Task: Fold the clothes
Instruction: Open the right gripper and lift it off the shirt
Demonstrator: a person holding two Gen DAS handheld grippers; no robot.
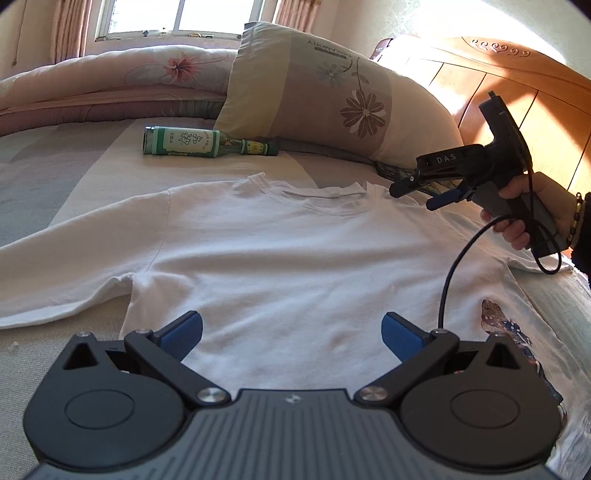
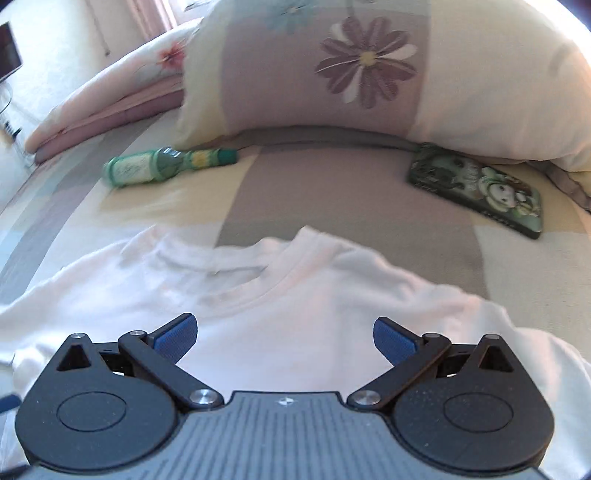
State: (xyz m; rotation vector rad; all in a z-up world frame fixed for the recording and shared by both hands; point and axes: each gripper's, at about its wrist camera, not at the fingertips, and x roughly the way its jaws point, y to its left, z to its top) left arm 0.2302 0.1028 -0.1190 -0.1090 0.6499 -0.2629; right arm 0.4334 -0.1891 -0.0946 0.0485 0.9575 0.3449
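your left gripper point(image 1: 291, 332) hangs wide and empty over the shirt point(image 1: 280, 251), spread flat on the bed point(image 1: 74, 177); your right gripper point(image 2: 282, 336), also wide, sits nearer the collar point(image 2: 273, 273).

We see strong daylight entering from the window point(image 1: 177, 18) at the top of the left wrist view; it blows out the wall and the upper right of the wooden headboard point(image 1: 517, 74) into white glare; the white shirt point(image 1: 288, 251) stays evenly lit with soft shadows in its creases; the left wrist picture is sharp near the middle; the right wrist picture is smeared by motion, so the green bottle point(image 2: 166, 168) and the shirt collar look streaked; both views bend heavily toward the edges, with dark corners from the fisheye lens; the 2 near gripper bodies sit in shade.
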